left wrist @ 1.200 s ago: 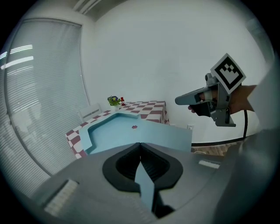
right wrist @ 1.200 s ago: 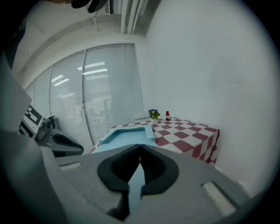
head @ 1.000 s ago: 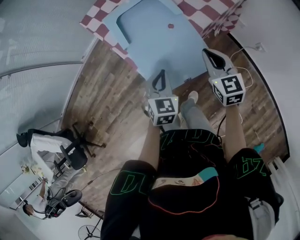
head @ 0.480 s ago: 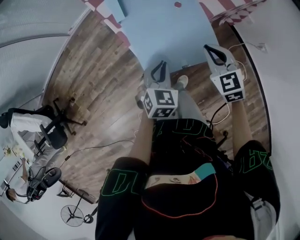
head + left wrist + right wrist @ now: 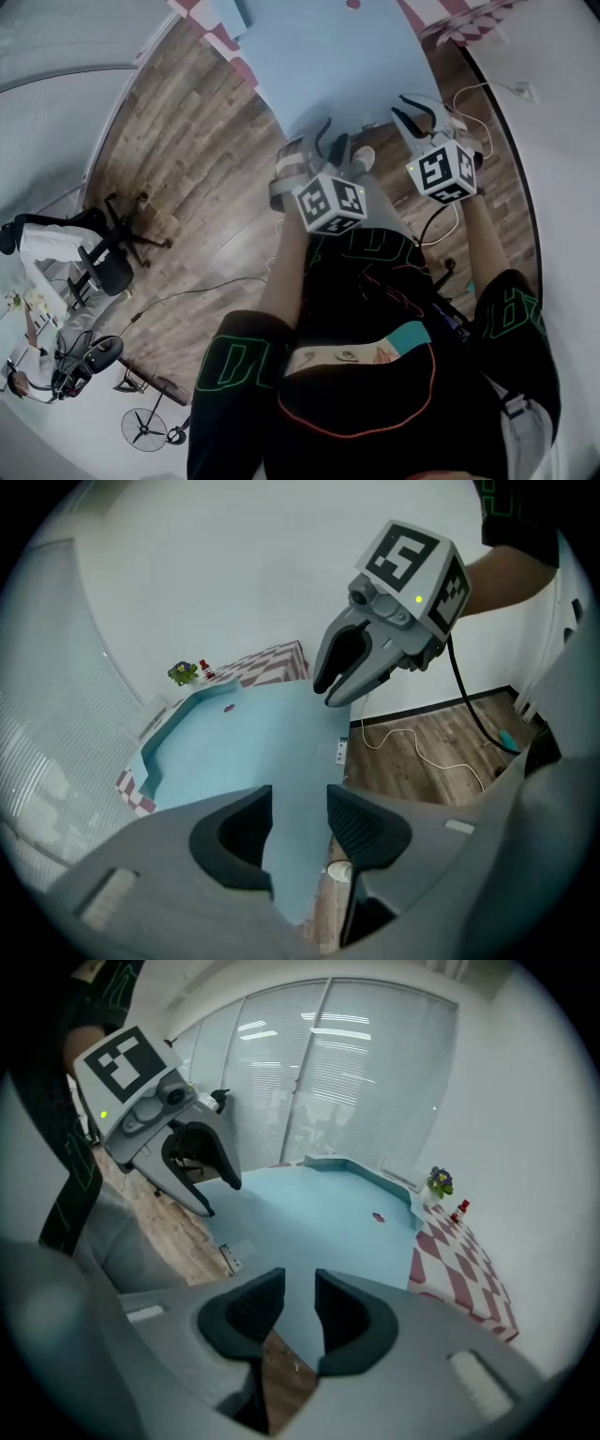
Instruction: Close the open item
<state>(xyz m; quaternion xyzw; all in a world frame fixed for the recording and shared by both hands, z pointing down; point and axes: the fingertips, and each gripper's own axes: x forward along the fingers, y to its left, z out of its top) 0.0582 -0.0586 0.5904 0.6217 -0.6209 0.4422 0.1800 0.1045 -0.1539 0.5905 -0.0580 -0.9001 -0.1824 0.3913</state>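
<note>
From the head view I look steeply down at the left gripper and the right gripper, both held in front of the body near the close edge of a pale blue table. That edge hangs over wooden floor, and a small red spot lies far up the tabletop. A checkered cloth shows at the far end and an office chair stands well off to the left. In the left gripper view my left claw is opening, with only the table surface showing through the gap between its pads. The right gripper hangs in the air ahead of it, above the table edge, and a white cable trails on the floor. A small plant stands at the table's far corner. In the right gripper view the right claw is opening too, its gap narrower, with bare table and floor behind it. I cannot tell which thing here is the one to be closed
</note>
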